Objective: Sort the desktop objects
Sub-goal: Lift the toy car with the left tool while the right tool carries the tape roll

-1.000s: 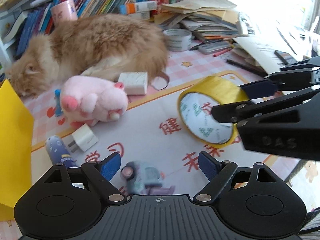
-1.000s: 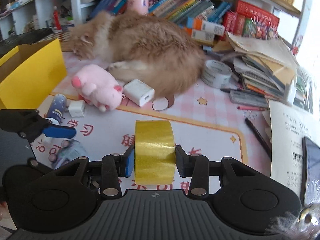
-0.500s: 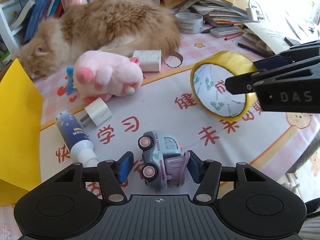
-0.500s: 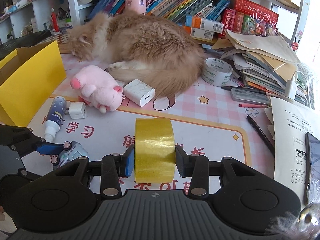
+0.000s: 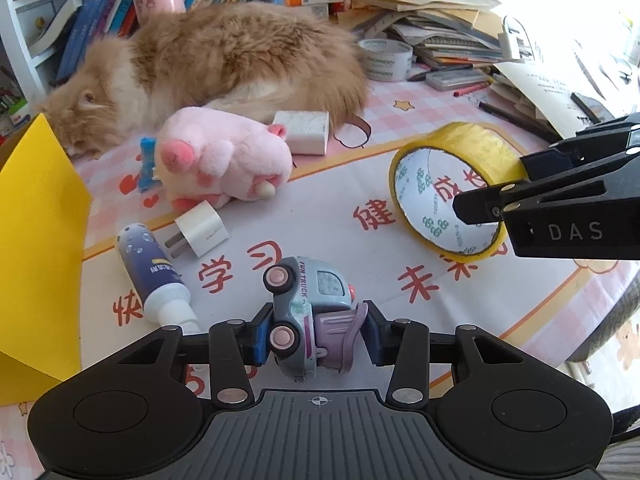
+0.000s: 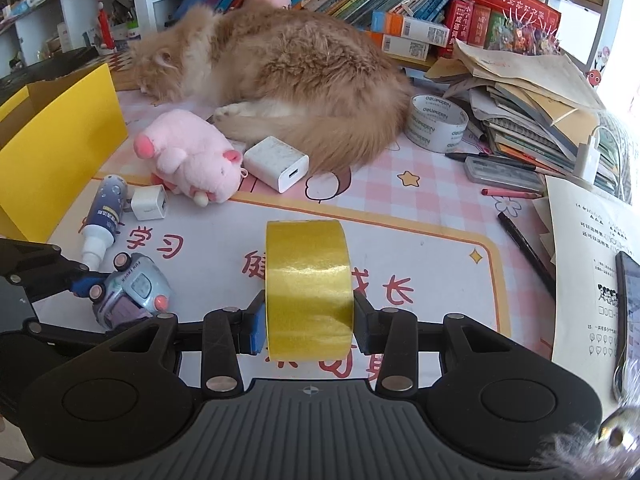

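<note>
A small blue-grey toy truck (image 5: 308, 296) with pink wheels lies on the printed desk mat. My left gripper (image 5: 314, 336) is closing its jaws on it, and both blue pads touch its sides. The right wrist view has the same truck (image 6: 136, 288) at the lower left, with a left fingertip (image 6: 82, 282) against it. My right gripper (image 6: 308, 326) is shut on a yellow tape roll (image 6: 308, 276) held upright just above the mat. That roll (image 5: 472, 140) hangs at the right of the left wrist view.
A fluffy orange cat (image 5: 240, 60) lies across the back of the desk. Near it are a pink plush pig (image 5: 220, 164), a white charger (image 6: 276, 164), a small plug (image 5: 198, 230) and a spray bottle (image 5: 154, 276). A yellow box (image 5: 36, 240) stands at the left. Clear tape (image 6: 438, 122), pens and paper stacks (image 6: 532, 92) fill the right.
The left jaws have closed in from wide open until the pads meet the toy truck. The right gripper has kept still with the yellow tape roll.
</note>
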A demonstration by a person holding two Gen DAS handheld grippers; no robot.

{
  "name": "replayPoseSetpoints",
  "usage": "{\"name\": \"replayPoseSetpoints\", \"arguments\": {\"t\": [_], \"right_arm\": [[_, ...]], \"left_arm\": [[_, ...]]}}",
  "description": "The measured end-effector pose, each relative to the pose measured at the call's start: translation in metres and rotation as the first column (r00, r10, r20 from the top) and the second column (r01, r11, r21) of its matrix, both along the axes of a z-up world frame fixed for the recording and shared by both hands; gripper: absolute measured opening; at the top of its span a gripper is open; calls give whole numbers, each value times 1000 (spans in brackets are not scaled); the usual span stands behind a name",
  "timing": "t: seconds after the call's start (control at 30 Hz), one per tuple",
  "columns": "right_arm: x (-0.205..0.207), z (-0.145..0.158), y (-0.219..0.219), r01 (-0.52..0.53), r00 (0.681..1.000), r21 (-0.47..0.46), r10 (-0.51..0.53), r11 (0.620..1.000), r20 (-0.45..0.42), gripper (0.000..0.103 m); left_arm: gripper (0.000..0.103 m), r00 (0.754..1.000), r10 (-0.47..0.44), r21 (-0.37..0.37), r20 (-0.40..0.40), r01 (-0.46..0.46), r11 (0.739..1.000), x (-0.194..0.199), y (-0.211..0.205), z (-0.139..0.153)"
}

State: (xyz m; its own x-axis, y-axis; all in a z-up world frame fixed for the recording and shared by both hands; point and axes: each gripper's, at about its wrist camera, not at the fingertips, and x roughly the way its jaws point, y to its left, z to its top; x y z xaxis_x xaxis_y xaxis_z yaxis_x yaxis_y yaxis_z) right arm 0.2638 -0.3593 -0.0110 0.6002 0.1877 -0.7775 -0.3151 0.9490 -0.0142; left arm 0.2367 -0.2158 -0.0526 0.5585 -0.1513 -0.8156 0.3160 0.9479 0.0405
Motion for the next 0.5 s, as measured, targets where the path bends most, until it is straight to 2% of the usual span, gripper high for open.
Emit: {"name": "replayPoseSetpoints", "arguments": {"t": [0.17, 0.37, 0.5], "right_arm": [[1, 0, -1, -6, 1000, 8, 6, 1000, -4, 38], [2, 2, -3, 2, 1000, 33, -1, 999, -14, 38], [0, 4, 0, -2, 1000, 46, 3, 999, -16, 38]], "left_arm": [[43, 1000, 16, -40, -6, -17, 999, 1, 3, 5], [43, 998, 60, -124, -2, -60, 990, 4, 9, 23], [43, 998, 60, -144, 14, -58, 988, -3, 11, 32]]}}
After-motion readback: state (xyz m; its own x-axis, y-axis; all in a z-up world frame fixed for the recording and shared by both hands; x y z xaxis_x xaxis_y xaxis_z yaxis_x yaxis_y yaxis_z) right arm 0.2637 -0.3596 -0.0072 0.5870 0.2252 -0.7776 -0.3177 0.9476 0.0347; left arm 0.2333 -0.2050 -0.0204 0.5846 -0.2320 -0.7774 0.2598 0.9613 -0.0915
